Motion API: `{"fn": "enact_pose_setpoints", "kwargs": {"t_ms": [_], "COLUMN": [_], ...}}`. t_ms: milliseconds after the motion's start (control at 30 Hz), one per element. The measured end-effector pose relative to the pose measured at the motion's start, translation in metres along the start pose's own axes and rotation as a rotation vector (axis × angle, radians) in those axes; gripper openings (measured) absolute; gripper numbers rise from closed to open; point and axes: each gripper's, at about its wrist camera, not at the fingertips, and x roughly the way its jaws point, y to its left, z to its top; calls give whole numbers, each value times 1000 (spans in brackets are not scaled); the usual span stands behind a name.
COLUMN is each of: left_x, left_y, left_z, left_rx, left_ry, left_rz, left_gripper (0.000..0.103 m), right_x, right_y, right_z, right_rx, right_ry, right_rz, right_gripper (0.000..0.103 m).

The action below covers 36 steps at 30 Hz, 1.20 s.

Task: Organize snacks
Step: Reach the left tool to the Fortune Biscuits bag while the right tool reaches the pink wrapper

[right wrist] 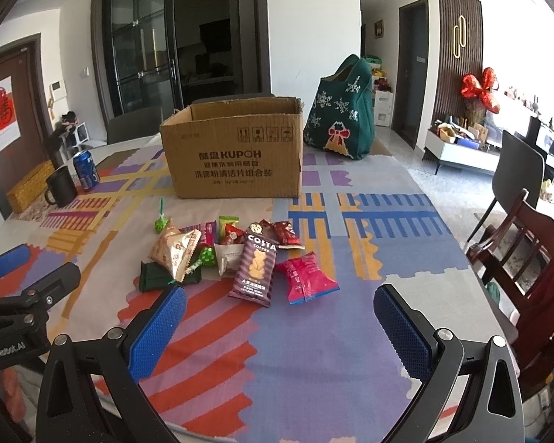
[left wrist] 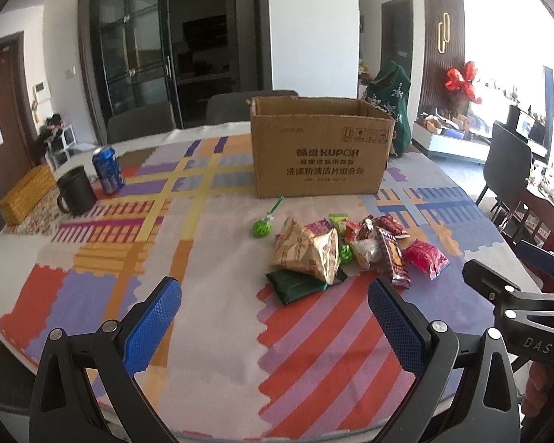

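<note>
A pile of snack packets lies on the patterned tablecloth in front of an open cardboard box (left wrist: 321, 147) (right wrist: 236, 155). It holds a tan bag (left wrist: 308, 253) (right wrist: 175, 253), a dark green packet (left wrist: 293, 284) (right wrist: 155, 277), a brown Costa packet (right wrist: 256, 269) (left wrist: 395, 258), a pink packet (left wrist: 424, 258) (right wrist: 306, 277) and a green lollipop (left wrist: 262, 226) (right wrist: 160, 223). My left gripper (left wrist: 273, 313) is open and empty, just short of the pile. My right gripper (right wrist: 280, 317) is open and empty, near the Costa and pink packets.
A blue can (left wrist: 108, 170) (right wrist: 86, 170), a black mug (left wrist: 75, 192) (right wrist: 60, 186) and a gold box (left wrist: 26, 193) (right wrist: 29, 186) stand at the table's left. A green bag (right wrist: 341, 118) (left wrist: 391, 110) sits behind the cardboard box. Chairs (right wrist: 535, 258) stand at the right.
</note>
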Motion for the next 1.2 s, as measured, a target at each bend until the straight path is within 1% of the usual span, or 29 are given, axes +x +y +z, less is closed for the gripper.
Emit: {"fn": "enact_pose_setpoints", "kwargs": {"t_ms": [167,233,367,500,600,667,700,967,1200], "left_x": [11,20,36,55,71,80,85,117,146], "left_y": [-9,-11,-13,-16,-18,-20,-21,-28,-24], "left_z": [9,12,17,20,22,22,22,19,19], "left_rx": [39,52,53,47,36,34,34,29,-6], "left_ry": [-22,-27,-15,9,37,49,59,133,196], "left_rz": [3,8,1,-14,-28,-31,-36,-61,-61], "left_gripper": [98,97,91,90,88,86,85,80,72], "right_x": [16,24,35,54,66,78,82,115,136], "right_y": [-7,-10,-15,-20,-23,-25,-26,-35,-35], "right_z": [5,8,13,18,19,18,18,11,8], "right_rx": [14,16,18,16,15,19,20,42,39], "right_ry": [20,19,19,33,57,85,94,197,263], "right_rz": [1,-11,-30,-48,-51,-48,-48,-40,-36], "right_gripper": [102,102,102,101,97,93,93,80,74]}}
